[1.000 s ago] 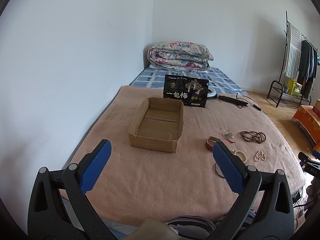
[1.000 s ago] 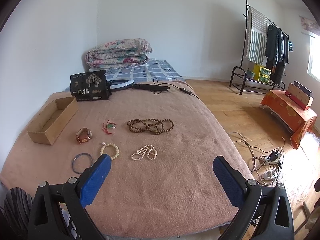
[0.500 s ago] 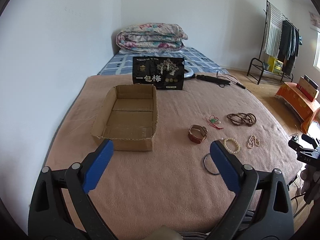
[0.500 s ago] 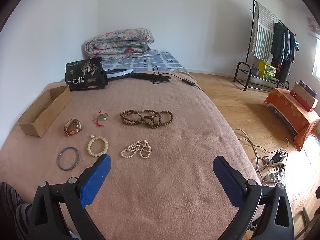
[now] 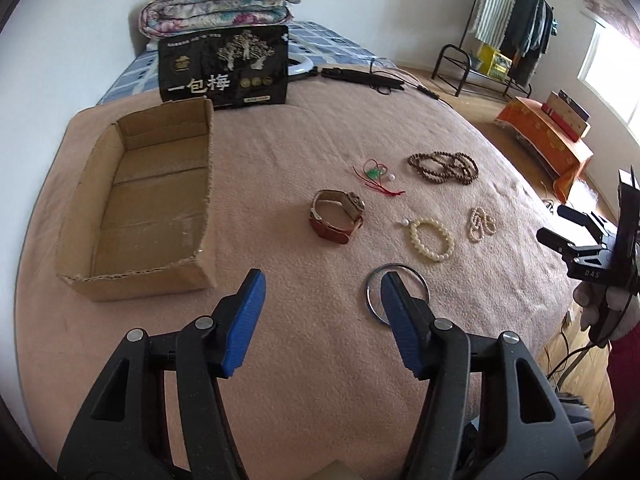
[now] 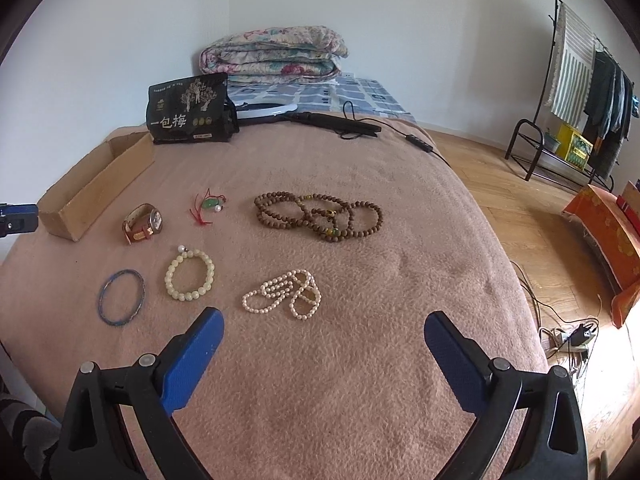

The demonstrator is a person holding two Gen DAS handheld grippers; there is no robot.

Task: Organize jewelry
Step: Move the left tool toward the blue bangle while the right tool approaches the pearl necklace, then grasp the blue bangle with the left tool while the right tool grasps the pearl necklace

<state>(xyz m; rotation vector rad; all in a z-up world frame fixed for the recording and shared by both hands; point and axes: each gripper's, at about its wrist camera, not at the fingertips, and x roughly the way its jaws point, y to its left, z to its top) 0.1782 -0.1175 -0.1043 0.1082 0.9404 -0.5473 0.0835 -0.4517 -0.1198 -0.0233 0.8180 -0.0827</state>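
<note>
Jewelry lies on a pink blanket: a brown leather watch (image 5: 337, 216) (image 6: 143, 223), a green pendant on red cord (image 5: 375, 174) (image 6: 209, 205), brown prayer beads (image 5: 444, 166) (image 6: 318, 216), a cream bead bracelet (image 5: 431, 239) (image 6: 190, 275), a pearl strand (image 5: 480, 224) (image 6: 284, 294) and a blue bangle (image 5: 396, 292) (image 6: 121, 297). An open cardboard box (image 5: 140, 200) (image 6: 92, 188) sits at the left. My left gripper (image 5: 322, 312) is open and empty, just short of the watch and bangle. My right gripper (image 6: 322, 344) is open wide and empty, just short of the pearl strand.
A black printed bag (image 5: 224, 66) (image 6: 188, 110) stands behind the box. A ring light with cable (image 6: 312, 114) and a folded quilt (image 6: 272, 54) lie further back. The bed edge drops to a wood floor (image 6: 520, 184) at the right, with a clothes rack (image 6: 576, 92).
My left gripper has moved forward and down toward the watch and bangle, and its jaws have narrowed. My right gripper has moved closer to the jewelry, still wide open.
</note>
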